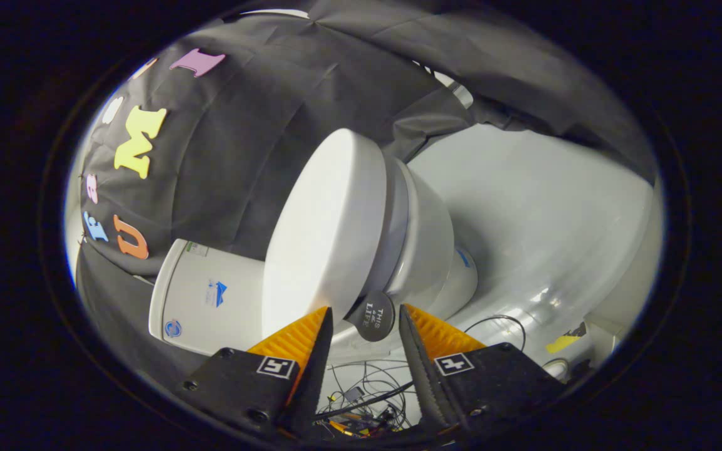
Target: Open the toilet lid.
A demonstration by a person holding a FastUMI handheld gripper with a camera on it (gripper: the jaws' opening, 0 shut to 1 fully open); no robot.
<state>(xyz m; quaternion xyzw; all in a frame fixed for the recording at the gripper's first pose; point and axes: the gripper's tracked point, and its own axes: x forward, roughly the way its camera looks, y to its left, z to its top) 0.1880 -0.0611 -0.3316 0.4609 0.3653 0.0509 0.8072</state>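
Note:
A white toilet appears tilted in the gripper view, its lid [323, 232] lying down flat on the seat and bowl [427, 244]. The tank [210, 294] sits behind the lid, against the black cloth. A dark round tab [373, 316] sticks out from the lid's front edge. My gripper [366, 309] is open, and the tab sits in the gap between its fingertips. Neither finger presses on the tab.
The booth's black cloth wall [242, 156] hangs behind the toilet. The white floor [543, 219] spreads out beyond the bowl. Loose cables [367, 388] lie on the floor under the fingers, and a yellow strip [561, 342] lies off to the side.

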